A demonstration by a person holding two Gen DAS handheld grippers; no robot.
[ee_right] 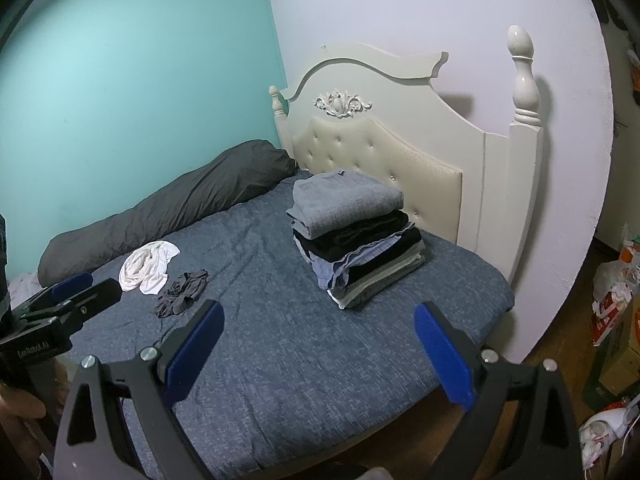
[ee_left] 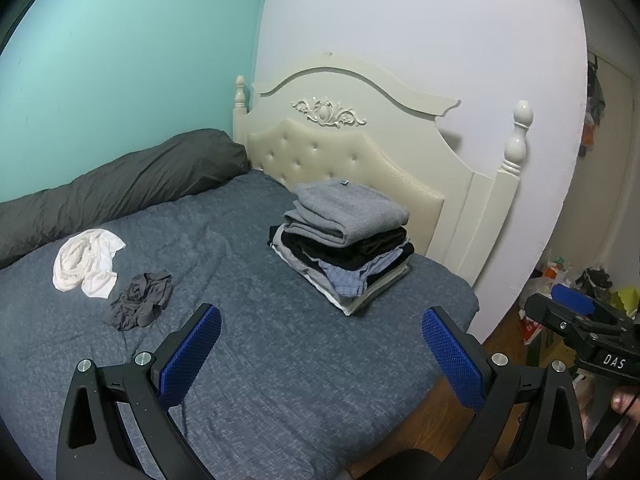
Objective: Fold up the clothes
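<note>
1. The bed (ee_left: 280, 360), with its blue-grey cover, fills most of the room in front of me. All the clothes lie on it, and the person stands at its near edge with a gripper in each hand.
2. The stack of folded clothes (ee_left: 344, 248) sits near the headboard (ee_left: 340, 160), ahead of both grippers and a little to the right. A grey knit piece is on top, with black, checked blue and pale layers below. It looks finished to me.
3. The white garment (ee_left: 86, 262) lies crumpled to the left and further in, close to the dark grey duvet roll (ee_left: 120, 188). It is twisted into a loose bundle, so no clear long axis can be seen.
4. The dark grey garment (ee_left: 140, 300) lies just beside the white one, on the nearer side. It is small, thin and wrinkled, and its heap runs roughly diagonally, from near-left to far-right.
5. The left gripper (ee_left: 320, 344) hovers above the cover with jaws spread wide and nothing between them. Both unfolded pieces lie ahead and to its left, so I judge this hand is the nearer one.
6. The right gripper (ee_right: 318, 344) is also wide apart and empty. It would have to cross over the left one to reach them.
</note>
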